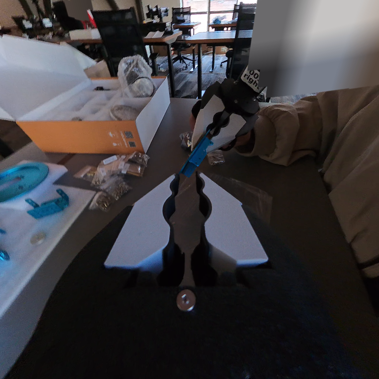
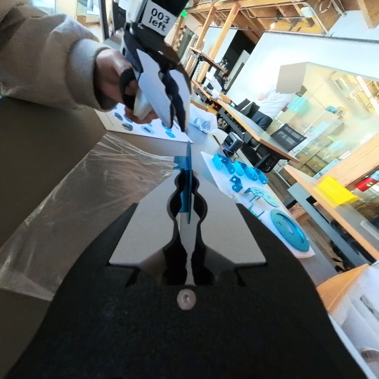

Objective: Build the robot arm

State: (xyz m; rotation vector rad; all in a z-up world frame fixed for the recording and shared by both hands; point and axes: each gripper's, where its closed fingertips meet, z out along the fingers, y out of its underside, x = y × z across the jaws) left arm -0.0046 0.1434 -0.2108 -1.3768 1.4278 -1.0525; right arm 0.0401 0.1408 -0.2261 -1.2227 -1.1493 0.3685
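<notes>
Over the grey table (image 1: 266,170) — right jaws clamp a blue bracket (image 2: 185,188); left jaws parted, empty.

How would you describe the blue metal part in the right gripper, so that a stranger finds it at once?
Start at the orange-and-white box on the dark table. Right of it, the right gripper clamps a blue perforated bracket. Unlike the blue brackets lying on white foam, it is held in the air.
</notes>
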